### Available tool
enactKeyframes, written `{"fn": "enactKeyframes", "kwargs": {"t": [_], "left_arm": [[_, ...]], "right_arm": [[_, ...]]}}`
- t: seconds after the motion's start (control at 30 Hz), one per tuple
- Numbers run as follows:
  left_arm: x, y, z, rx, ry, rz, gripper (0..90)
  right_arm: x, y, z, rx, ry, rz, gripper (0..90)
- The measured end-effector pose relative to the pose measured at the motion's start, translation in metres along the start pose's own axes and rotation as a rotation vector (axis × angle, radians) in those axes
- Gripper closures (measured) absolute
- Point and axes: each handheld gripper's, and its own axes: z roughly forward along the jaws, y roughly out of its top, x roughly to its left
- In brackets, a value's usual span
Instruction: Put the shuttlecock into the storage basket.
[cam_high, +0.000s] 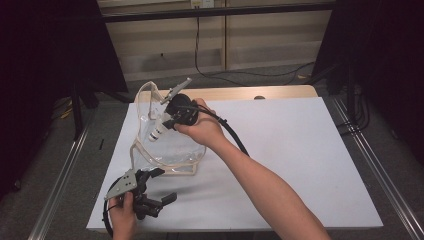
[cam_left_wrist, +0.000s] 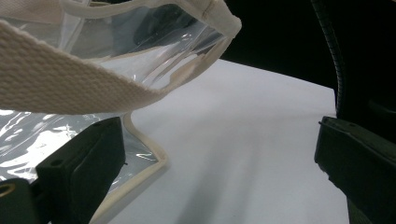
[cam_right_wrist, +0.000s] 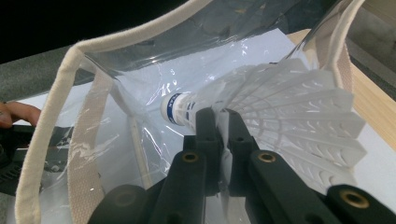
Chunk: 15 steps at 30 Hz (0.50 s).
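Nearest the person, the left gripper (cam_high: 159, 192) rests at the bag's lower corner, jaws wide and holding nothing — likely there to steady the clear tote bag (cam_high: 167, 150) on the white table (cam_high: 300, 165). Farther off, the right gripper (cam_right_wrist: 223, 122) pinches a white shuttlecock (cam_right_wrist: 289, 112) by its feathers, cork-first inside the bag's mouth — ready for dropping in

Open table (cam_high: 300, 150) right (bag (cam_high: 165, 150) left)

A lab: black curtains (cam_high: 50, 45) (both sides), floor rails (cam_high: 60, 180), white table (cam_high: 300, 150).
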Motion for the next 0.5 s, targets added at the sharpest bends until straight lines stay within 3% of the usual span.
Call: {"fn": "enactKeyframes", "kwargs": {"t": [0.5], "left_arm": [[0.0, 0.0, 0.0, 0.001, -0.001, -0.002, 2.0]], "right_arm": [[0.005, -0.001, 0.012, 0.022, -0.001, -0.017, 87.2]]}}
